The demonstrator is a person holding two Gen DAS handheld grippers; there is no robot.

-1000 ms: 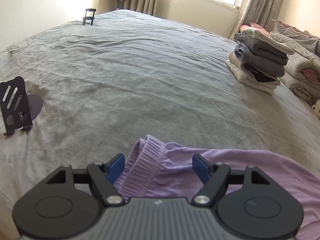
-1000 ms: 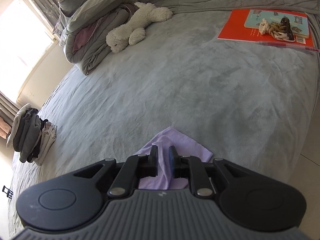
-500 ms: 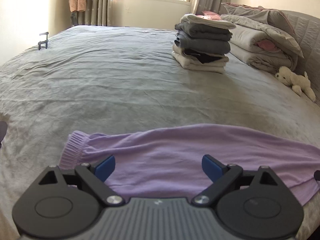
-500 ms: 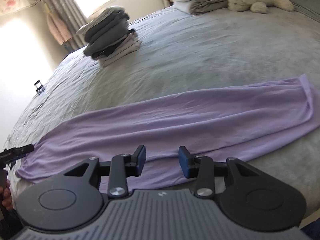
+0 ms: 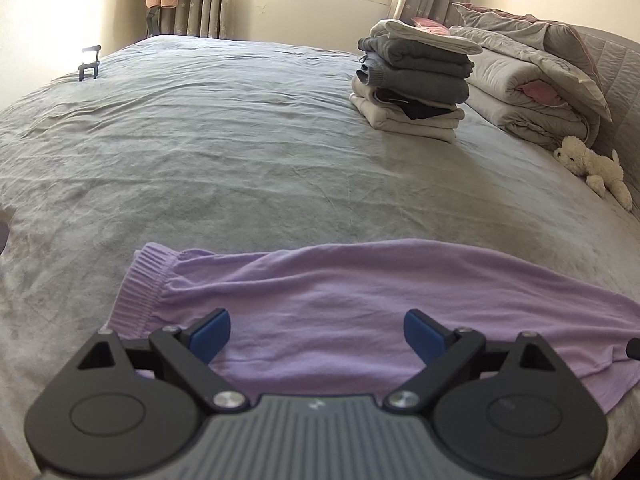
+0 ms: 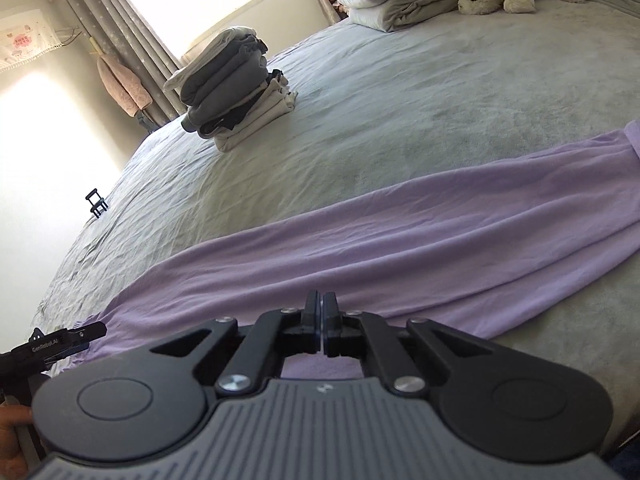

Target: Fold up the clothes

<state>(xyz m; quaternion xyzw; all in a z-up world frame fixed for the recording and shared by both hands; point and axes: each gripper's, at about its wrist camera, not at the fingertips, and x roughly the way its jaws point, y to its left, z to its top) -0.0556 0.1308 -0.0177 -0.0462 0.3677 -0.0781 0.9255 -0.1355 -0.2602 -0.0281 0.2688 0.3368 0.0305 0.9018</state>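
A long lilac pair of trousers [image 5: 340,288] lies flat across the near side of the grey bed [image 5: 200,140], its ribbed waistband [image 5: 144,280] at the left end. My left gripper [image 5: 316,330] hovers over the waistband end, jaws wide open, with nothing pinched. In the right wrist view the trousers [image 6: 400,232] stretch from lower left to the right edge. My right gripper [image 6: 321,308] is over their near edge, about midway along, jaws pressed together with no cloth seen between them. A black finger of the left gripper [image 6: 80,330] shows at the far left.
A stack of folded grey and cream clothes [image 5: 412,80] stands on the far side of the bed. Rolled quilts [image 5: 532,76] and a white plush toy [image 5: 592,164] lie at the right. A small black stand [image 5: 90,64] sits at the far left edge.
The right gripper let go of the trousers' end, swung over to the middle of their near edge, opened, then shut. The left gripper opened wider and turned towards the folded stack.
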